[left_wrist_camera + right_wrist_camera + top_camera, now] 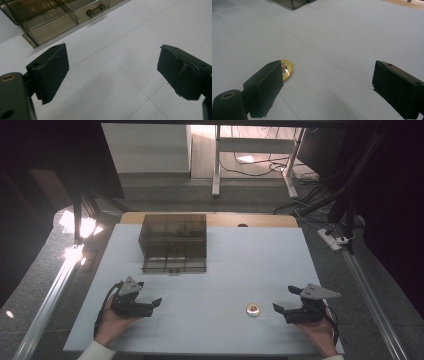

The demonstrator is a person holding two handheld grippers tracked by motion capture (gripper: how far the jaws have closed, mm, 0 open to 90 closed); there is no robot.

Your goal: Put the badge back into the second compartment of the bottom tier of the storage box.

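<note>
1. Counter (210,270), white-topped, carrying a smoked-plastic drawer box (174,243), a round yellow badge (253,310) and both tools.
2. Left hand-held gripper (159,301), near the counter's front left corner, released: its jaws stand wide apart with bare counter between them, and it points toward the middle of the counter.
3. Right hand-held gripper (286,299), near the front right corner, likewise released; nothing lies between its jaws, which point toward the left.
4. Round yellow badge, flat on the counter close to the front edge, right of centre, just beside the tip of the right hand-held gripper but apart from it; in the right gripper view (286,69) one jaw partly hides it.
5. Drawer box, toward the back edge, left of centre, with one drawer pulled out toward the front; its handle (95,10) shows in the left gripper view.
</note>
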